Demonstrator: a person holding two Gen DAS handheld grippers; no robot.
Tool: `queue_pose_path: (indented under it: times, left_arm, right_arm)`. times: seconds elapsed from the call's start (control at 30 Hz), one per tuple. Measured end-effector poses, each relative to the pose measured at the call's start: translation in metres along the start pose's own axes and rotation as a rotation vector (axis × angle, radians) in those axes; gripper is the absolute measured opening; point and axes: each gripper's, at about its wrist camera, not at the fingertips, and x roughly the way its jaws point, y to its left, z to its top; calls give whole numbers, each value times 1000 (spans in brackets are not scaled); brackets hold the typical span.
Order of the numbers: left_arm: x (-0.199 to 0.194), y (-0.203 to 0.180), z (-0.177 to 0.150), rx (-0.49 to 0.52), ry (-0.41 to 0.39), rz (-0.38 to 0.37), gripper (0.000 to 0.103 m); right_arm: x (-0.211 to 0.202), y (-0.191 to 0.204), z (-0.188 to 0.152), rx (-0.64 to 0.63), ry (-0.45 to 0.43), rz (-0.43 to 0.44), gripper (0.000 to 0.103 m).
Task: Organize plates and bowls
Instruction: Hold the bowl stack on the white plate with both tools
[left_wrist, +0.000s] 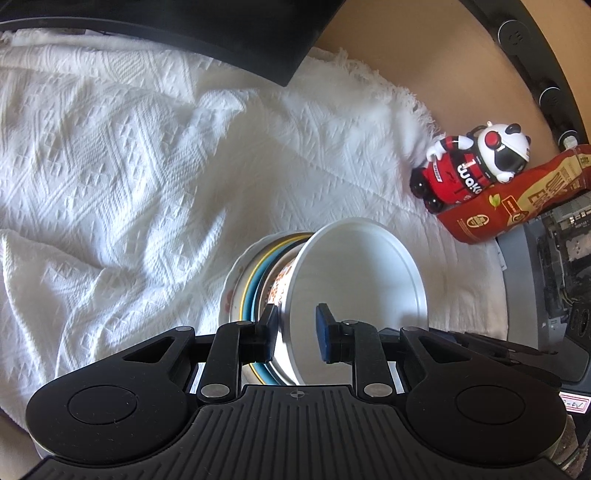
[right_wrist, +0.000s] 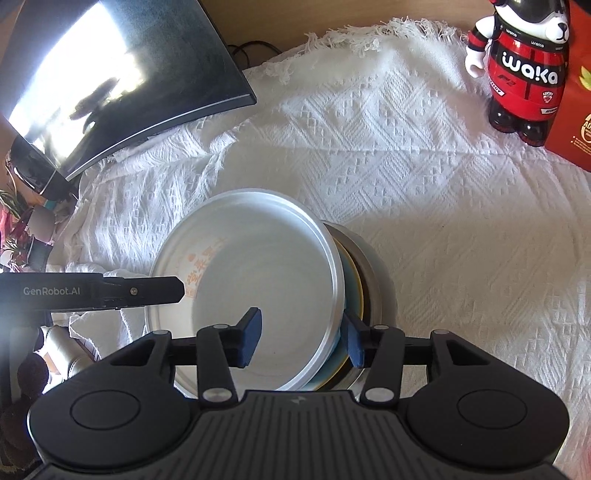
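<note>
A white bowl (left_wrist: 362, 273) sits on top of a stack of plates and bowls (left_wrist: 255, 273) on the white cloth. My left gripper (left_wrist: 295, 328) straddles the bowl's rim, one finger outside, one inside, jaws parted around it. In the right wrist view the same white bowl (right_wrist: 258, 266), with orange print inside, tops the stack (right_wrist: 369, 273). My right gripper (right_wrist: 301, 336) straddles the opposite rim, one pad inside, one outside by the lower dishes. The left gripper's finger (right_wrist: 140, 291) reaches in from the left at the bowl's edge.
A white woven cloth (right_wrist: 424, 192) covers the table. A dark curved monitor (right_wrist: 122, 74) stands at the back left. A red-and-black bear figure (right_wrist: 517, 74) and a red box (left_wrist: 517, 199) stand at the back right. Clutter (right_wrist: 29, 229) lies beyond the left edge.
</note>
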Motion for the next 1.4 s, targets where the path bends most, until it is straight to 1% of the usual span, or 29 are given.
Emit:
queue_pose_path:
  times: [0.3,0.37,0.43,0.57,0.67,0.87,1.03,1.23,1.4]
  left_arm:
    - [4,6,2,-16,10,-16,24]
    - [5,6,4,-14,8,-2,24]
    - [6,7,6,-19,7,-4,24]
    - [2,4,8,-5,-3,-15,24]
    - [1,5,7,-5,3,-24,24]
    - [5,7,3,8,27,-9,23]
    - [2,7,2,15,22,-8,22]
    - [-3,7,4,36,9,2,22]
    - [-7,14,7,25,-2,-12,22]
  right_arm:
    - [-3,2,0,6,-19,-10,48]
    - [-7,4,0,-8,-38,-6,47]
    - [-12,9,1,-21,-58,12,47]
    - [-17,16,6,-51,-93,-17,47]
    - [-14,13,7,-41,-82,-17,47]
    - [-9,12,-5,-43,-57,-18,47]
    - [-8,10,-7,-34,-55,-24,47]
    - [-10,7,-7,4,-70,-29,47]
    - [-14,4,-9,44,-96,-45,47]
